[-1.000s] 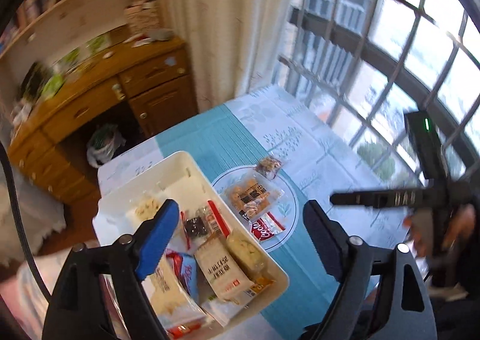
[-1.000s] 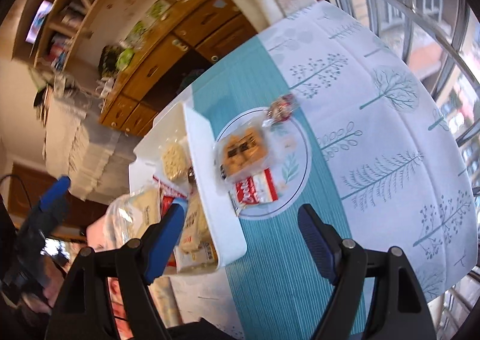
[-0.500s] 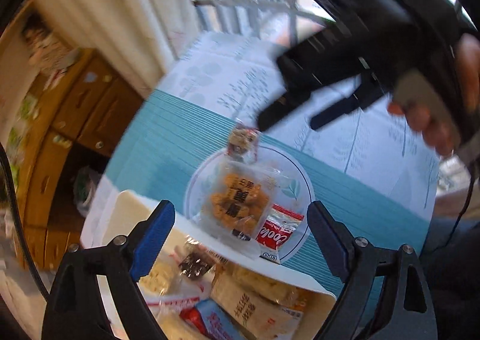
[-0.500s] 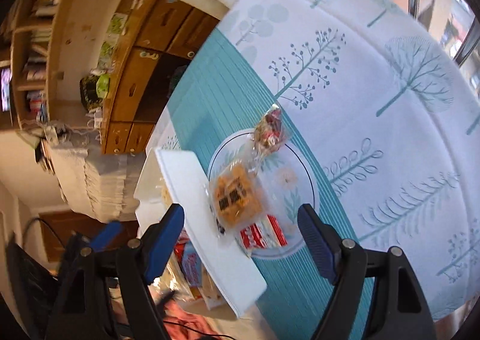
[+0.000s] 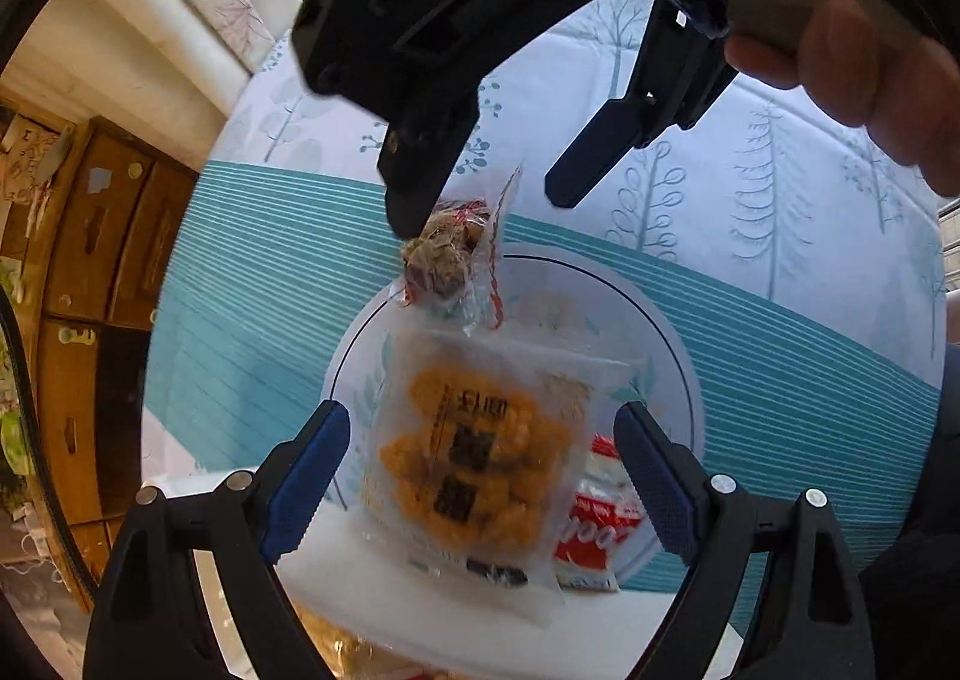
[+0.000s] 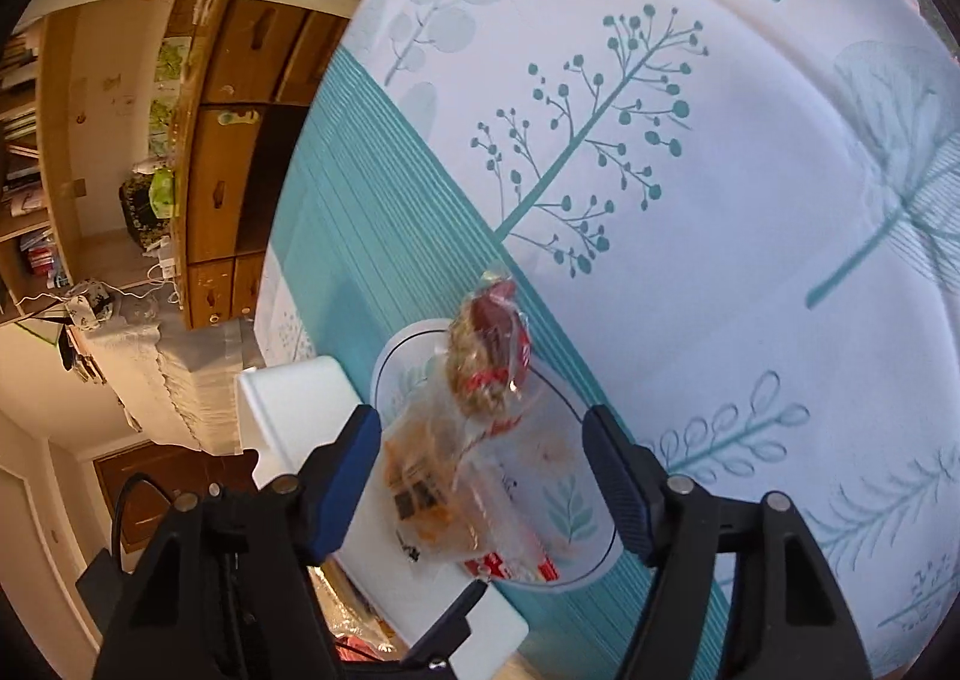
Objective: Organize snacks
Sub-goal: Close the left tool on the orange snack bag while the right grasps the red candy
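Observation:
Three snack packets lie on the tablecloth's round motif. A clear bag of orange crackers (image 5: 474, 458) sits between the open fingers of my left gripper (image 5: 480, 482), partly over the rim of the white tray (image 5: 384, 578). A red-and-white packet (image 5: 594, 518) lies beside it. A small clear packet with a brown oat cake (image 5: 447, 257) lies farther away. My right gripper (image 5: 480, 200) is open just above that small packet. In the right wrist view my right gripper (image 6: 483, 476) hovers over the small packet (image 6: 486, 362) and the crackers bag (image 6: 420, 494).
The white tray (image 6: 288, 416) holds more snacks at its near end. The tablecloth (image 6: 660, 140) is white with teal trees and a teal striped band. A wooden desk with drawers (image 6: 222, 152) stands beyond the table's edge.
Both grippers have moved in closer to the packets on the round motif. My right gripper has come down over the small oat packet. My left gripper now frames the crackers bag.

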